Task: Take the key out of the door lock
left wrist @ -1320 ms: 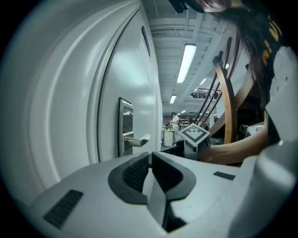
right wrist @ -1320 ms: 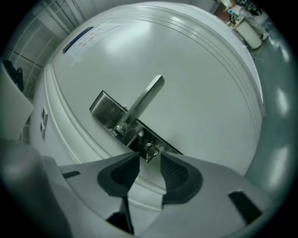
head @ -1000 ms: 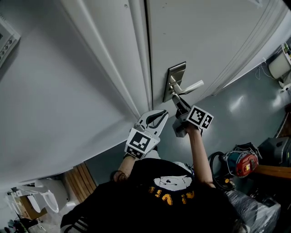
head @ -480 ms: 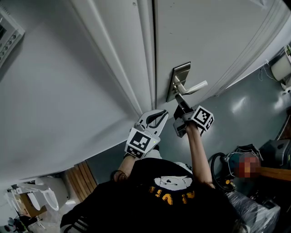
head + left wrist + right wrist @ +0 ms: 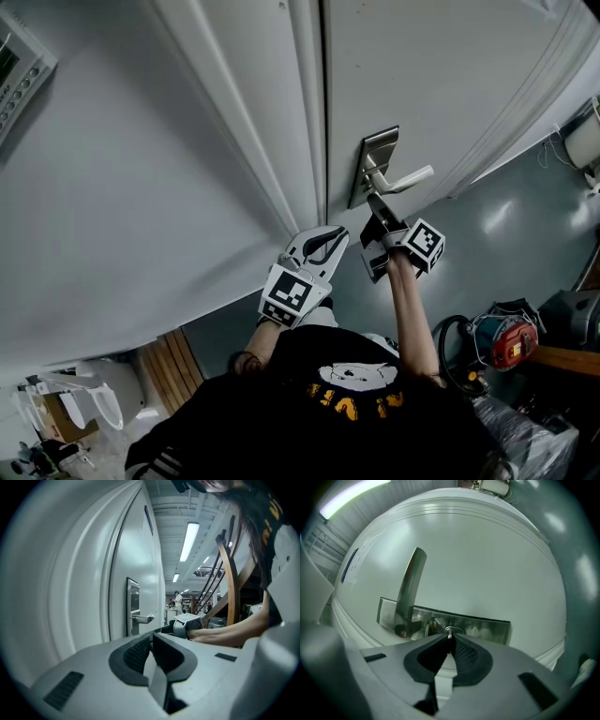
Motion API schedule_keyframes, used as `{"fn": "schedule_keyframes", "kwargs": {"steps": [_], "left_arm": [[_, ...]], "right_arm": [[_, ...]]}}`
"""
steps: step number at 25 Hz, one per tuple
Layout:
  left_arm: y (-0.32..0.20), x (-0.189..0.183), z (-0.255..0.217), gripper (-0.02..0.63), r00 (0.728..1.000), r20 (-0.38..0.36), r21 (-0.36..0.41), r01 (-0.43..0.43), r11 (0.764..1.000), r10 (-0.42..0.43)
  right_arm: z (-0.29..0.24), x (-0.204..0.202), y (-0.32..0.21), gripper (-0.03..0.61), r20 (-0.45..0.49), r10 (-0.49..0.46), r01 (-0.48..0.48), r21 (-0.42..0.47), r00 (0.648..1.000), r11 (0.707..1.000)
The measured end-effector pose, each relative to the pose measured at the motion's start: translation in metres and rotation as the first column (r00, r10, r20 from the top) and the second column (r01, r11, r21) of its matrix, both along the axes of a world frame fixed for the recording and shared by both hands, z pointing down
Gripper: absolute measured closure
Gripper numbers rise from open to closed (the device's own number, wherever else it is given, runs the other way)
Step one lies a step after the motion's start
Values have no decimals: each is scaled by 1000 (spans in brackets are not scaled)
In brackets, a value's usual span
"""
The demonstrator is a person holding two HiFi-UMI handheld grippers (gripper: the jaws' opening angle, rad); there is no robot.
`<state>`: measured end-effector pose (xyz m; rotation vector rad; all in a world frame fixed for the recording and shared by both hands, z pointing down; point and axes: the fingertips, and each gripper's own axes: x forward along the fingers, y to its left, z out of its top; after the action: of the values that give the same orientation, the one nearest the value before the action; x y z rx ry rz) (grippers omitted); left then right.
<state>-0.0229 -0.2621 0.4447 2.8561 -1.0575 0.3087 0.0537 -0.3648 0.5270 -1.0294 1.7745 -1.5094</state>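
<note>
A metal lock plate (image 5: pixel 374 152) with a lever handle (image 5: pixel 409 179) sits on the white door (image 5: pixel 450 75). My right gripper (image 5: pixel 378 209) reaches up to the plate just below the handle. In the right gripper view the key (image 5: pixel 449 630) sticks out of the plate (image 5: pixel 487 623), its small metal head pinched between the tips of the right gripper (image 5: pixel 449 638). The jaws are closing on it. My left gripper (image 5: pixel 336 234) hangs shut and empty to the left, below the door's edge. The left gripper (image 5: pixel 152 637) points along the door past the handle (image 5: pixel 143 618).
The door frame (image 5: pixel 281 112) runs beside the plate. A wall panel (image 5: pixel 14 66) is at the upper left. A red and teal power tool (image 5: pixel 502 339) with a cable lies on the floor at the right, and wooden slats (image 5: pixel 169 370) at the lower left.
The right gripper stays at the plate under the handle. The left gripper has kept its place. The head view has shifted slightly, so the door plate sits a bit further right.
</note>
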Motion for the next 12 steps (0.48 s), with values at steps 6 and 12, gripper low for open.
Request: {"fn": "schedule_keyframes", "kwargs": {"steps": [6, 12], "left_arm": [[-1, -3, 1, 585, 1000, 0, 8, 20, 1000, -20], [1, 1, 1, 585, 1000, 13, -1, 25, 1000, -25]], "right_arm": [[0, 0, 1, 557, 25, 2, -1, -16, 1000, 1000], [1, 0, 1, 558, 51, 1, 1, -28, 999, 1000]]}}
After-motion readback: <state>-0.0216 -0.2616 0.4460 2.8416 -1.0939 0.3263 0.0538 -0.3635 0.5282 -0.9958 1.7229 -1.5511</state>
